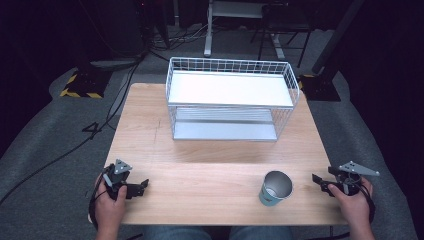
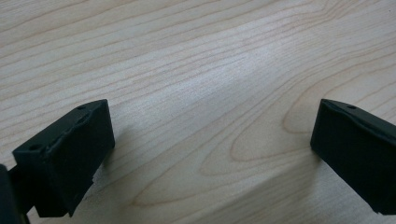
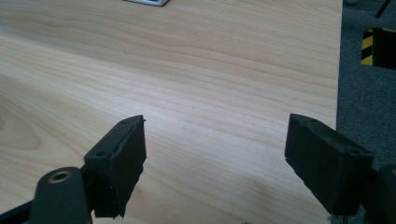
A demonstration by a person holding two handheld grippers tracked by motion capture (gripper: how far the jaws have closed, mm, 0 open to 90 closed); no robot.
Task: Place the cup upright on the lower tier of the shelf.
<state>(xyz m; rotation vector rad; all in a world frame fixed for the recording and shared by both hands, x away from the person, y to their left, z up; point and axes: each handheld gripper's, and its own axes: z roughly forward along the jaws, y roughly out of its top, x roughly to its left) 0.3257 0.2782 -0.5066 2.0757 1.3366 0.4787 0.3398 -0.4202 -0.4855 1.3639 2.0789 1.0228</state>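
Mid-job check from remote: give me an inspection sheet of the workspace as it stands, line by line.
Surface: light wooden table, bare between the items.
Job's things: white two-tier wire rack at the far middle, both shelves bare; metal cup with a teal band upright near the front edge, right of centre, looks empty.
Clutter: nothing seen.
Grippers: left gripper at the front left corner, jaws wide apart over bare wood; right gripper at the front right edge, jaws wide apart, short of the cup.
Cables: black cable across the grey floor at left; more cables on the floor behind the table.
Surroundings: dark room, hazard-striped base at far left, white stand leg behind.
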